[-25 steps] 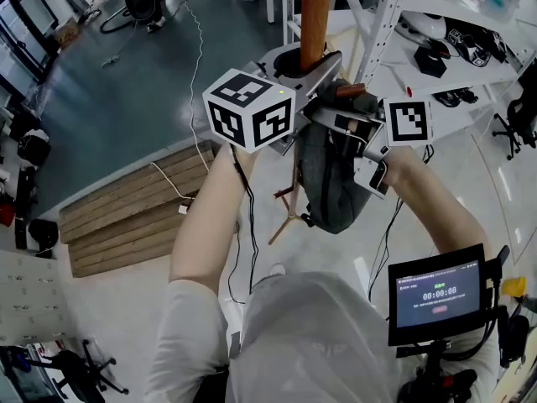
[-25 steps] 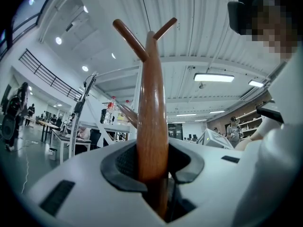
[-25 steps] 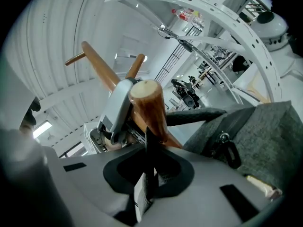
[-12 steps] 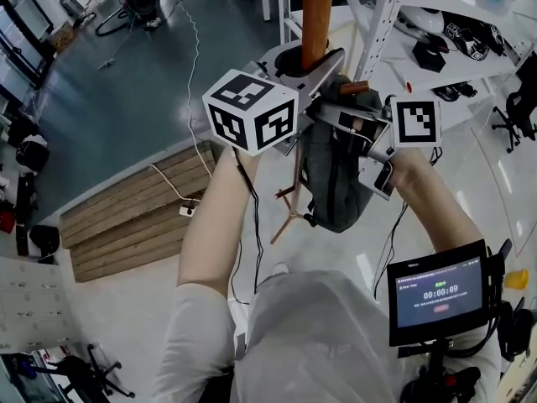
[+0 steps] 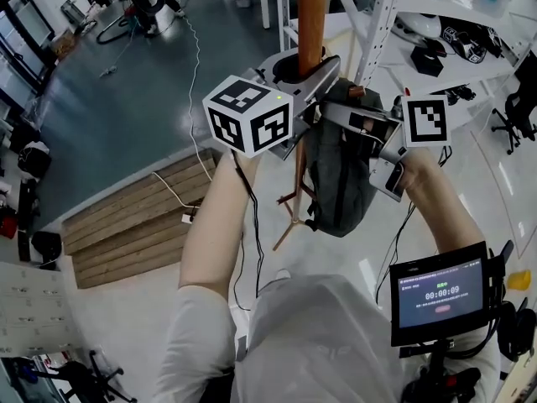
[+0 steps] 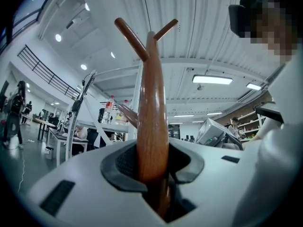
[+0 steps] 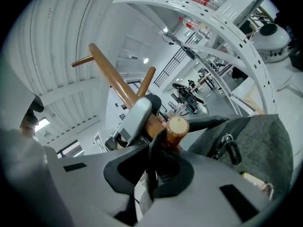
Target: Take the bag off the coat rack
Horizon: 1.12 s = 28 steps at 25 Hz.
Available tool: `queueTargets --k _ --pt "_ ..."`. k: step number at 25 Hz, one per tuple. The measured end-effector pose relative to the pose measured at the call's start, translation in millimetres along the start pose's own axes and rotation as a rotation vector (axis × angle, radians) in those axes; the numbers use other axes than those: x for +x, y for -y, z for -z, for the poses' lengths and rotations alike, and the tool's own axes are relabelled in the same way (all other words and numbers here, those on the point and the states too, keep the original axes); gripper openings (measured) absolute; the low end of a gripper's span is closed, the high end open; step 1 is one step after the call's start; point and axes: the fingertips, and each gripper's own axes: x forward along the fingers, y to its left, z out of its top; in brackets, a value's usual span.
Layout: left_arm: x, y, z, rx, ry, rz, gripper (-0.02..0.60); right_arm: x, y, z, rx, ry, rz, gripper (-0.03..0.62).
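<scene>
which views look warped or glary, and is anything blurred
Left gripper view: strong fisheye with dark corners, glare from the long ceiling lamp, a mosaic patch top right. Right gripper view: the white perforated shelf frame bows. Head view: even light, sheen on the pale floor.

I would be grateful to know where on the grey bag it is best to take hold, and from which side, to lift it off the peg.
Grip the black strap just by the peg, coming from the peg's free end: the bag hangs by that loop, so it should slide off outward. The right tongs pinch it there.
</scene>
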Motion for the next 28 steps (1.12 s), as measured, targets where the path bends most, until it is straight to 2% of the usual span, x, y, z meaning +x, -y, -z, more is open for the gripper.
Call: queueTargets --k 14,22,28 --pt "-5 -4 -3 -0.003 0.001 -0.019 0.126 -32 -7 -21 -0.005 0.059 0.039 0.037" --pt "-13 1 -8 -0.010 -0.003 -0.015 0.126 -74 -18 -44 0.059 0.188 0.040 0.037" --pt "-15 6 -14 -0.007 0.005 -0.023 0.126 -109 -33 -55 0.064 0.274 0.038 0.037"
